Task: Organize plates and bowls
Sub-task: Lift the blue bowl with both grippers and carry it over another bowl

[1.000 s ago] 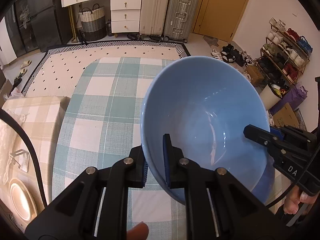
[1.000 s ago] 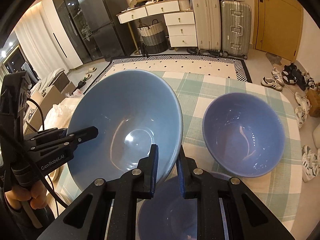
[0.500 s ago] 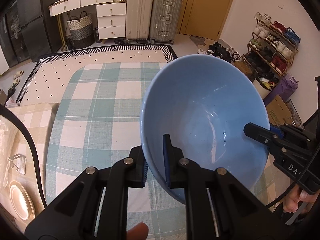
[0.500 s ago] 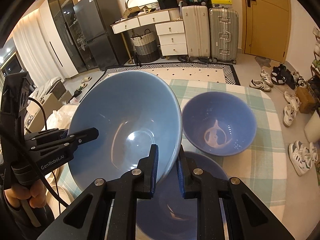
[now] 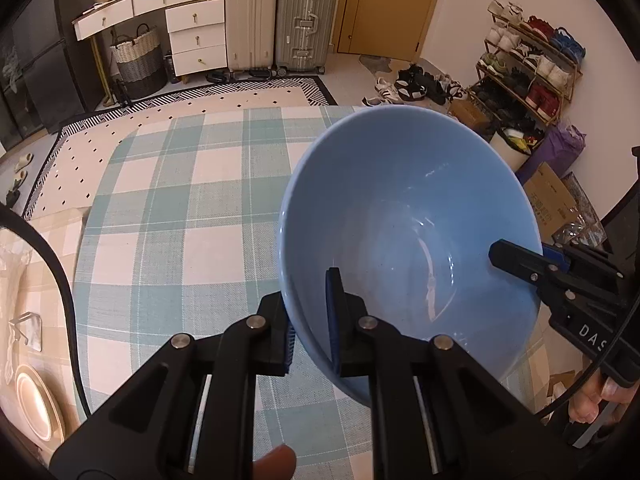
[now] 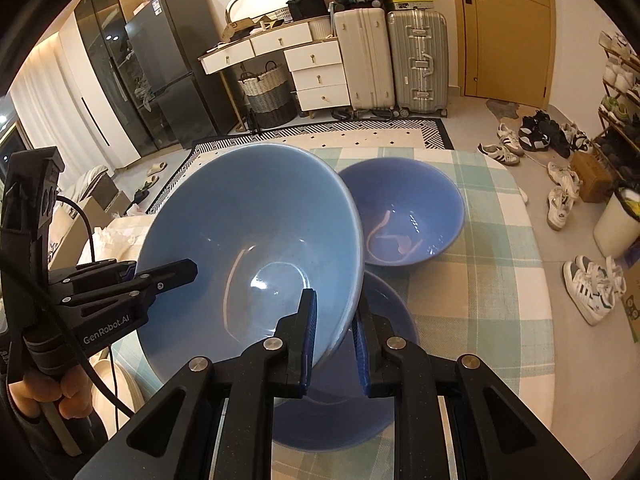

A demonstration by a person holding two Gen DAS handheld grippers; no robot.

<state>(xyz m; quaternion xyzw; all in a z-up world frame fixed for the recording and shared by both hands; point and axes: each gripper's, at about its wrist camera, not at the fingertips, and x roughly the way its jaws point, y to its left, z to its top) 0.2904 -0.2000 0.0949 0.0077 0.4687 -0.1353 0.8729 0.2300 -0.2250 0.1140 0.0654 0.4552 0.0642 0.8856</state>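
Both claws clamped on one light blue bowl [image 6: 256,240], left gripper [image 5: 310,320] and right gripper [image 6: 334,332] pinching opposite rims, lifted and tilted above the checked table [image 5: 168,208]. Beneath sits a dark blue bowl [image 6: 380,380], another purple bowl [image 6: 412,208] beyond. Stacking looks barely underway; none nested yet.
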